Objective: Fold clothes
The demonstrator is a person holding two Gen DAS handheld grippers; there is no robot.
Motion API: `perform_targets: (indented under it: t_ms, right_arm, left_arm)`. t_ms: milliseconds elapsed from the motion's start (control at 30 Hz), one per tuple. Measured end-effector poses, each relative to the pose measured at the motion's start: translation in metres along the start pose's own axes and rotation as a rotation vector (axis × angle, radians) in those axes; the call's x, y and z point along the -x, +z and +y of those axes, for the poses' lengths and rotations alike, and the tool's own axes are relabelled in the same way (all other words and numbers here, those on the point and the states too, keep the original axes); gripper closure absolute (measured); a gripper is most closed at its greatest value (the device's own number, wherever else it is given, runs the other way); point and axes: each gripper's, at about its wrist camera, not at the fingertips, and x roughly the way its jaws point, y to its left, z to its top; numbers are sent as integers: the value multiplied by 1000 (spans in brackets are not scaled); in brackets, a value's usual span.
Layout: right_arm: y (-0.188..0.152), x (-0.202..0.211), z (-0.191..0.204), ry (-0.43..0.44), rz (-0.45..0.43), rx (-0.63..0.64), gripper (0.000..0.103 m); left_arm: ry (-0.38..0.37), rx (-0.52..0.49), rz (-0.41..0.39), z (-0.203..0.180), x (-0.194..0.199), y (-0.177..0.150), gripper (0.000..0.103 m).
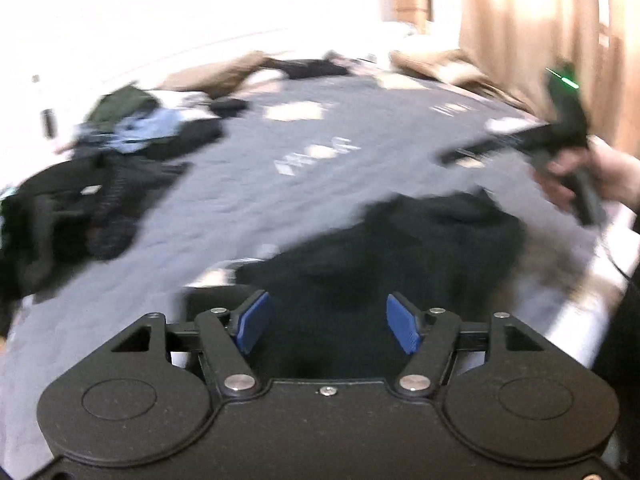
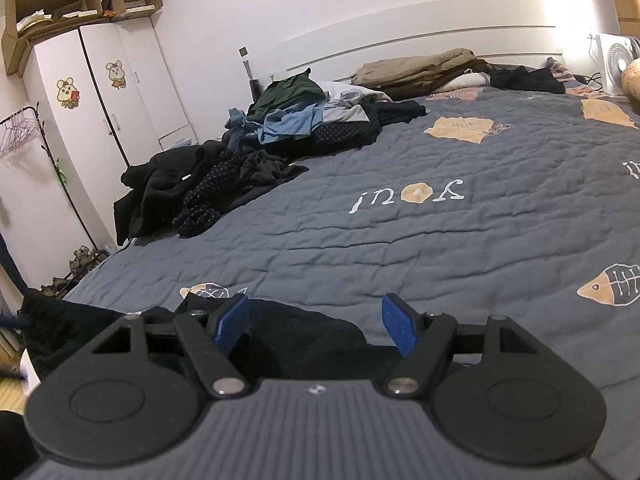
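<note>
Blue-padded and spread wide with nothing between the pads, the left gripper hangs above a black garment in the blurred left wrist view. That one garment lies crumpled on the near part of the grey quilt, its longer side running from near left to far right; which end is which cannot be told. Far left sits a heap of dark and light-blue clothes. At the right edge a person's hand grips the handle of the right gripper, which reaches leftward above the quilt, its jaw spacing too smeared to read here.

From the right wrist view, the right gripper holds its two blue pads far apart and grasps nothing, tilted downward toward the bed. The black garment lies just beneath and to the left of it, at the near left edge of the quilt, stretching left to right. A pile of mixed clothes covers the far left side. Two tan jackets or blankets lie at the headboard, another black item beside them. A white wardrobe with two mouse stickers stands far left, cardboard boxes on top.
</note>
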Motion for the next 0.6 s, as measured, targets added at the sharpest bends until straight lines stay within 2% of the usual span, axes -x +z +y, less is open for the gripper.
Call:
perform_targets:
  t_ms: [67,267,300,333,367,433,500,600]
  right_arm:
    - [0,0,0,3,0,2,30]
    - [-1,-6,6,9,12,15,30]
    - [-1,-6,7,12,14,19,30]
    - [-1,-6,8,14,14,25,30]
    - [-2,-6,8,13,17,29,30]
    - [-2,-6,7,9,21,35,30]
    - [-2,-8,4,2,24,23,30]
    - [-1,-11,3,-2,26,15,30]
  left_arm:
    - [52,13,2,18,1,0,35]
    - [84,83,62,40,-34,4,36]
    - [74,98,75,41,-37,2,46]
    - [65,114,88,43,-40,-1,65]
    - [55,130,102,45,-43,-3,74]
    - [26,150,123,46,-48,-8,79]
    - [-54,117,123,34,-44,-12,85]
    - [-167,72,127,14,-40,-18,88]
